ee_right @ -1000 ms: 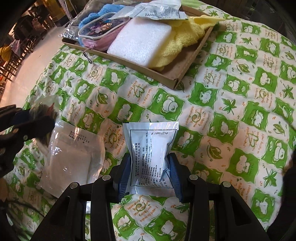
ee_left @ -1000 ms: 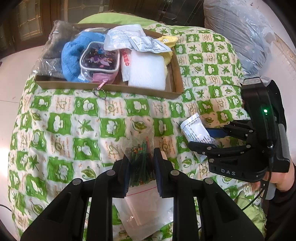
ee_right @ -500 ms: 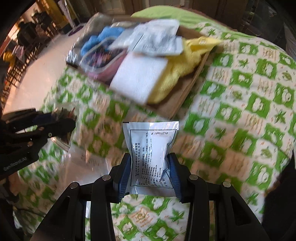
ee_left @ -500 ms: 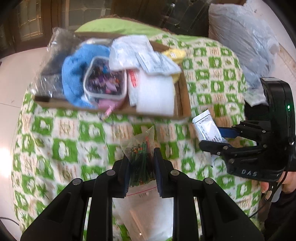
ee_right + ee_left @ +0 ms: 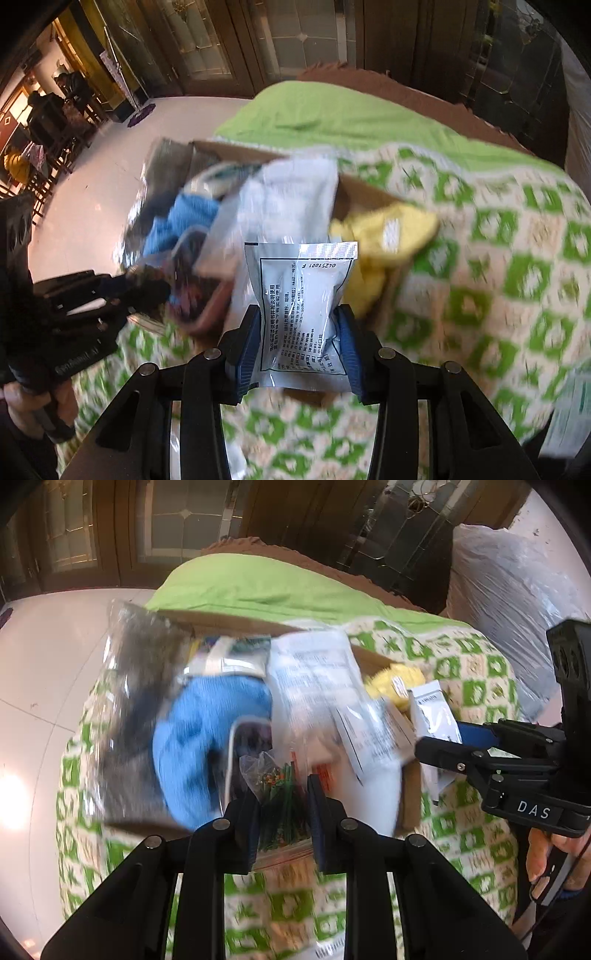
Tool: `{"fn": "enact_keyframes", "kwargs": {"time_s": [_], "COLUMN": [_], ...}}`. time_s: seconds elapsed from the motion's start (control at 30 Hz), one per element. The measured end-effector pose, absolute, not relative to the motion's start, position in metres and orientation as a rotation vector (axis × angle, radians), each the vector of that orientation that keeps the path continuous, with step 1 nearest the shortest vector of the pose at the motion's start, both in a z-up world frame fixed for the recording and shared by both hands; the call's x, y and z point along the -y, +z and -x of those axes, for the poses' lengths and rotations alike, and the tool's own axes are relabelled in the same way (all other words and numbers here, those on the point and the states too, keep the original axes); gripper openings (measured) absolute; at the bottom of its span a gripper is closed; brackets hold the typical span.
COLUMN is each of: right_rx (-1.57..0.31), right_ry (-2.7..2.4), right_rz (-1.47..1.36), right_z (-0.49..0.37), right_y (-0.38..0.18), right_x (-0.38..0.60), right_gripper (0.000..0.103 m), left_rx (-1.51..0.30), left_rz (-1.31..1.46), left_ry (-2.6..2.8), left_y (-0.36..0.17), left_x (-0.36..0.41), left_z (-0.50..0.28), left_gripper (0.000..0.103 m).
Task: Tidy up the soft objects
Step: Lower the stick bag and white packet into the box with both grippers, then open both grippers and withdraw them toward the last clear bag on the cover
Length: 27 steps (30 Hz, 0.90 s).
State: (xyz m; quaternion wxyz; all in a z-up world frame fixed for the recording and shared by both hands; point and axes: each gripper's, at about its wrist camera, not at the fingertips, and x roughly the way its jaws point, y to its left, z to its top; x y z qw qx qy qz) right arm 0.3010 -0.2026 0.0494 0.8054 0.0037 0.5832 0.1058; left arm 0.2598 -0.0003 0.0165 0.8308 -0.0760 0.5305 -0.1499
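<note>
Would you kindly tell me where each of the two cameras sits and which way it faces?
Left wrist: on the left gripper, looking down its fingers over a clear bag of green sticks into the brown cardboard tray; a hand shows.
Right wrist: on the right gripper, over a white printed sachet.
Shared: tray, blue towel, each other's gripper.

Two black handheld grippers are seen, the left gripper (image 5: pixel 282 805) and the right gripper (image 5: pixel 301 343), each built of angular linkage arms pinned with round silver screws and lined with blue pads, white "DAS" lettering being printed on the right one's body, from which a thin cable is hung.
</note>
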Motion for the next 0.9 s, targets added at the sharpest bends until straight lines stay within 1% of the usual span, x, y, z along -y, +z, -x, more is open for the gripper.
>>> {"fn": "enact_keyframes", "kwargs": {"time_s": [0.1,0.2,0.23,0.3,0.33,0.37,0.4,0.43,0.47,0.53,0.67,0.7,0.77,0.83,0.9], "right_rx": [-1.244,-1.24,-1.235,-1.221,-1.212,-1.202,-1.188,-1.174,-1.167,-1.151,-1.12,-1.108,-1.089,-1.08,-1.081], "right_ry": [0.22,0.22,0.214,0.22,0.22,0.218,0.218,0.222,0.227,0.223,0.223,0.229,0.239,0.236,0.22], "right_rz": [-0.03,-0.061,-0.073,-0.103,-0.12,-0.132,-0.144,-0.155,-0.161,-0.179,-0.233,-0.245,-0.268,-0.294,-0.328], "right_z": [-0.323,-0.337,-0.341,-0.346,-0.347,-0.348,-0.347,-0.344,-0.341,-0.331,-0.295,-0.283,-0.255,-0.223,-0.196], "right_y": [0.042,0.033,0.029,0.024,0.022,0.02,0.02,0.021,0.021,0.023,0.034,0.036,0.036,0.029,0.019], "right_x": [0.197,0.198,0.199,0.2,0.202,0.203,0.204,0.206,0.208,0.213,0.231,0.235,0.243,0.252,0.261], "right_gripper": [0.042,0.048,0.051,0.063,0.074,0.081,0.081,0.082,0.083,0.085,0.092,0.094,0.099,0.102,0.102], "left_rx": [-1.126,-1.118,-1.118,-1.117,-1.116,-1.114,-1.105,-1.091,-1.077,-1.059,-1.058,-1.052,-1.04,-1.023,-1.009], "left_rz": [0.155,0.143,0.146,0.158,0.164,0.171,0.179,0.186,0.191,0.206,0.22,0.215,0.209,0.208,0.209], "left_ry": [-0.3,-0.285,-0.285,-0.285,-0.283,-0.277,-0.265,-0.26,-0.26,-0.257,-0.257,-0.263,-0.263,-0.257,-0.242], "left_y": [0.01,0.005,0.003,0.001,0.0,-0.001,0.0,0.002,0.004,0.008,0.014,0.015,0.017,0.017,0.014], "left_x": [0.0,0.0,-0.001,-0.003,-0.005,-0.006,-0.009,-0.011,-0.012,-0.016,-0.019,-0.019,-0.018,-0.016,-0.016], "left_z": [-0.273,-0.28,-0.281,-0.283,-0.284,-0.284,-0.284,-0.283,-0.282,-0.279,-0.264,-0.254,-0.233,-0.212,-0.183], "left_gripper": [0.02,0.02,0.02,0.022,0.028,0.045,0.055,0.068,0.073,0.073,0.078,0.079,0.085,0.086,0.089]}}
